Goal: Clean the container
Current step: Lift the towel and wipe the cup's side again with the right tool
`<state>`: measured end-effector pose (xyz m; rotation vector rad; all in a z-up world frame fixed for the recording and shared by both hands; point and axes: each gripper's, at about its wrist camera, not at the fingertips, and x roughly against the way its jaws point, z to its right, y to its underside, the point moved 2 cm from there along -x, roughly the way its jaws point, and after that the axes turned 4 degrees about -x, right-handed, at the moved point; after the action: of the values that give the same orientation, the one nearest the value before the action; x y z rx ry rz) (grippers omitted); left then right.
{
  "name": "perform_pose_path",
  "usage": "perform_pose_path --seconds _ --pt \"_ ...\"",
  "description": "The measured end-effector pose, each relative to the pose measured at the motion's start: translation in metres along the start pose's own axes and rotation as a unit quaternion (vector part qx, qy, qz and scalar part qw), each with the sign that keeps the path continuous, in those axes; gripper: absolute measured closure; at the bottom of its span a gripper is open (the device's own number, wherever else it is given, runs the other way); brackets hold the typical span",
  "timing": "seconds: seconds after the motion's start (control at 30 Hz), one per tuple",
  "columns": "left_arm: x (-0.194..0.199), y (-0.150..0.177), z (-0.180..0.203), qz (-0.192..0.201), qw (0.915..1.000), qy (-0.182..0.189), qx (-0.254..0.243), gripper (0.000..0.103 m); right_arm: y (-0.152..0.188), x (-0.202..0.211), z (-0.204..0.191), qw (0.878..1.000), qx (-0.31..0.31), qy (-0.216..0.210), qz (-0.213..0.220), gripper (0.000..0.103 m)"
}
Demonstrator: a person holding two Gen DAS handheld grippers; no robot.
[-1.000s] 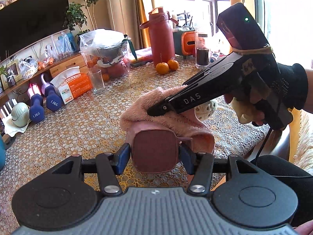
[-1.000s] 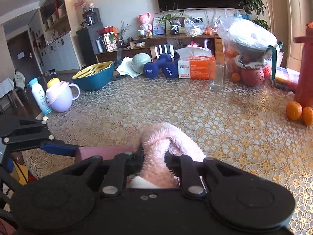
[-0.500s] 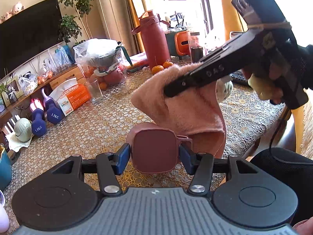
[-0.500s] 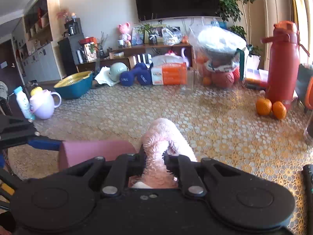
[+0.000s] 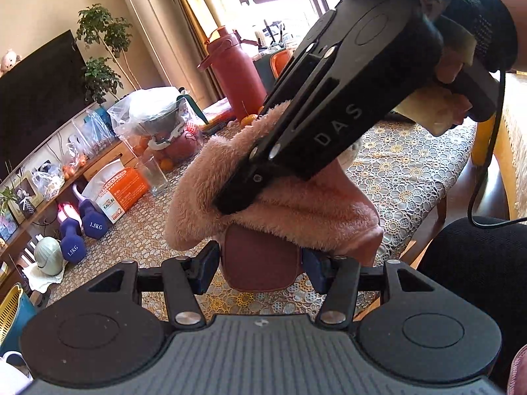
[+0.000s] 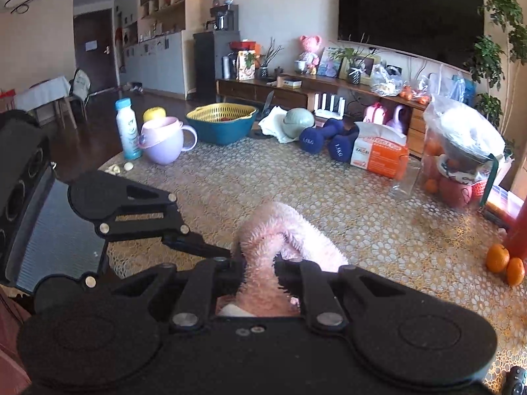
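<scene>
A dusty-red, square-sided container point(image 5: 260, 263) sits low in the left wrist view, and my left gripper point(image 5: 260, 265) is shut on it with a blue pad on each side. A fluffy pink cloth point(image 5: 280, 207) is draped over the container's top. My right gripper point(image 5: 230, 204), held by a black-gloved hand point(image 5: 477, 26), reaches down from the upper right and is shut on the cloth. In the right wrist view the cloth point(image 6: 290, 230) bulges out past the right gripper point(image 6: 260, 266), the left gripper point(image 6: 131, 210) sits at the left, and the container is hidden.
The table point(image 5: 411, 171) has a lace-patterned cover. On it stand a red flask point(image 5: 237, 72), oranges point(image 6: 505, 260), a glass point(image 5: 154, 174), an orange tissue box point(image 6: 378, 154), blue dumbbells point(image 6: 326, 141), a bagged bowl of fruit point(image 6: 461, 141), a teal basin point(image 6: 222, 121) and a lilac mug point(image 6: 164, 144).
The right gripper lifted the cloth off the container, then brought it back onto the container's top, closer to the left camera. Both views have rolled.
</scene>
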<state>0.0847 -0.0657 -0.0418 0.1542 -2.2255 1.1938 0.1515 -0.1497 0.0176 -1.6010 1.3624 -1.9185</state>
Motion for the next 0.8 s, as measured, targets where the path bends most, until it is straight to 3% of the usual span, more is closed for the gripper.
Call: perform_pose_path --seconds 0.3,0.53,0.73,0.8 --pt "0.000 0.001 -0.004 0.003 0.9999 0.006 0.009 0.048 0.003 -0.030 0.028 0.999 -0.009 0.021 -0.036 0.091" --pt "0.000 0.001 -0.012 0.005 0.9993 0.011 0.036 0.049 0.018 -0.051 0.066 0.995 -0.075 0.053 -0.044 0.091" --pt "0.001 0.002 -0.014 0.003 0.9986 0.010 0.052 0.048 0.039 -0.057 0.078 0.987 -0.088 0.119 -0.062 0.091" --pt "0.001 0.003 -0.016 0.001 0.9982 0.009 0.059 0.048 0.045 -0.046 0.079 0.985 -0.108 0.124 -0.046 0.091"
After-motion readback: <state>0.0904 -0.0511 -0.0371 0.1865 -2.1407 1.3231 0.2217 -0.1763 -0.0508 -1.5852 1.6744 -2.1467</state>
